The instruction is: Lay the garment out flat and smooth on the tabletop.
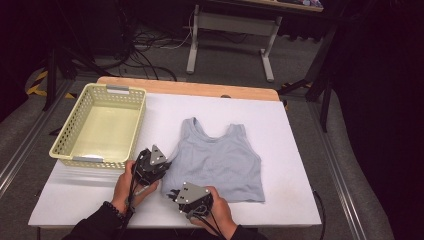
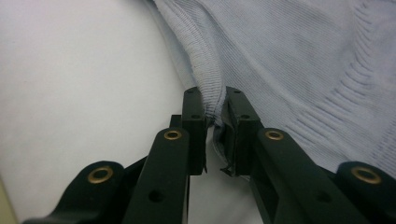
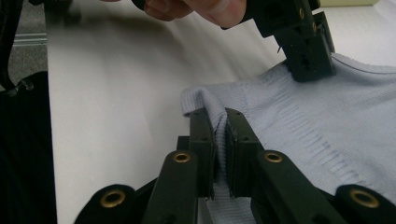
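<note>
Basket (image 1: 75,131), far left of the white table (image 1: 300,200): pale yellow plastic, perforated walls, rectangular, nothing in it.

Left gripper (image 1: 159,169), beside the basket's near corner: jaws clenched on the ribbed side edge of the top (image 2: 205,88), the cloth bunched between the pads.

Top (image 1: 220,160), centre of the table: pale blue-grey knit, sleeveless, lying flat, neckline away from the person, well apart from the basket.

Right gripper (image 1: 176,195), at the top's near left corner: jaws clamped on the hem corner (image 3: 219,122), a fold standing up between them.

Step in hand, by judgement: both grips are set on the left edge for a fold. The next move calls for both hands lifting together and carrying that edge across toward the right side, keeping the cloth taut.
</note>
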Available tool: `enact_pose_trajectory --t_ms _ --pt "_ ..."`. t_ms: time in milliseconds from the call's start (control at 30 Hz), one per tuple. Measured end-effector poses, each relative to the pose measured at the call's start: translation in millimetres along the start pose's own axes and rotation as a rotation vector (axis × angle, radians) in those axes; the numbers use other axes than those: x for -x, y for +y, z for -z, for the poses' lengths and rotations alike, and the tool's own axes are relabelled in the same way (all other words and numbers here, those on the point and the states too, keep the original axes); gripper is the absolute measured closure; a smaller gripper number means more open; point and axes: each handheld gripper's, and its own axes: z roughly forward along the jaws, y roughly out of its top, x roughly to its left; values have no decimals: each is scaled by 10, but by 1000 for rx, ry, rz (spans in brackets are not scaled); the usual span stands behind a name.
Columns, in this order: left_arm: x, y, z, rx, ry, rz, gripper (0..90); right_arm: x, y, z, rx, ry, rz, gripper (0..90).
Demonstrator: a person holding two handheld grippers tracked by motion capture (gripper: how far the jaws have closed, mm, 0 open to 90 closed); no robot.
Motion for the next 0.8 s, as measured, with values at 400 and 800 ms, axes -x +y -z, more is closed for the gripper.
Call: enact_pose_trajectory --t_ms 400,800 --pt "-18 16 153 55 7 23 789 -53 112 49 51 4 -3 830" --pt "113 186 679 407 55 28 239 288 -26 642 164 -89 -134 837"
